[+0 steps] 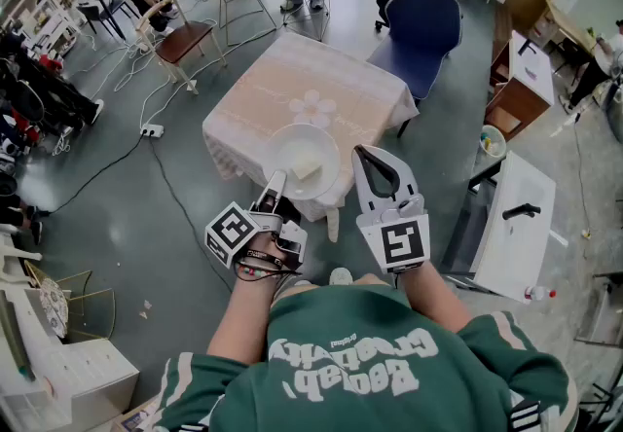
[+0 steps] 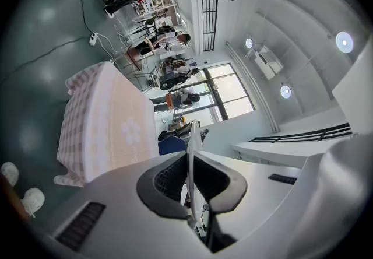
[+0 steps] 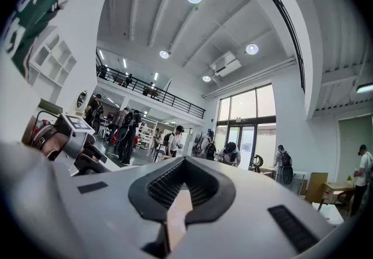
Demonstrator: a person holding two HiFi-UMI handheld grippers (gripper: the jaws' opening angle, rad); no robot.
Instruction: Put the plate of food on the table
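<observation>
Both forearms reach forward, side by side and bare below green sleeves. The left gripper [image 1: 277, 181] points slightly downward, its jaws closed on the near rim of the plate [image 1: 313, 139]; the thin white edge runs between them. The right gripper [image 1: 366, 152] is held level just to its right, its jaws together with nothing between them.

Pale food [image 1: 307, 168] on the plate [image 1: 289, 141] too small to name, plate's near rim hidden by left hand-held gripper [image 1: 275, 183]
</observation>
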